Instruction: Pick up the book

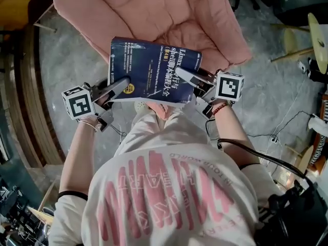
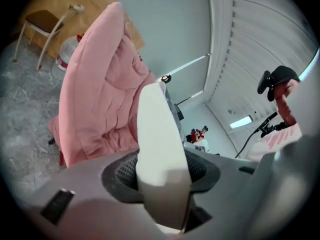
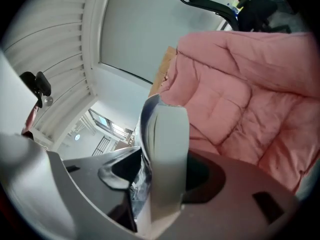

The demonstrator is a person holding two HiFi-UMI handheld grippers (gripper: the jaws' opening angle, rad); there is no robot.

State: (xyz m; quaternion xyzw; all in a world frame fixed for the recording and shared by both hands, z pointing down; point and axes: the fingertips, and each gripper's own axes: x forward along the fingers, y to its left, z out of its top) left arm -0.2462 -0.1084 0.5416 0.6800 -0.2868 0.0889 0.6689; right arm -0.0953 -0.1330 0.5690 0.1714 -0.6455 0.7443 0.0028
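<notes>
A dark blue book [image 1: 154, 70] with white print hangs in the air in front of the pink padded chair [image 1: 154, 14], lifted off its seat. My left gripper [image 1: 122, 86] is shut on the book's lower left corner. My right gripper [image 1: 190, 80] is shut on its right edge. In the left gripper view the book's white page edge [image 2: 160, 144] stands between the jaws. The right gripper view shows the book's edge [image 3: 165, 154] clamped the same way, with the blue cover beside it.
The pink chair [image 2: 100, 94] fills the space behind the book. Grey marble floor [image 1: 266, 86] lies around it, with cables at the right. A wooden chair [image 2: 42, 21] and a water jug [image 2: 67, 51] stand far left in the left gripper view. The person's shirt [image 1: 169, 193] fills the foreground.
</notes>
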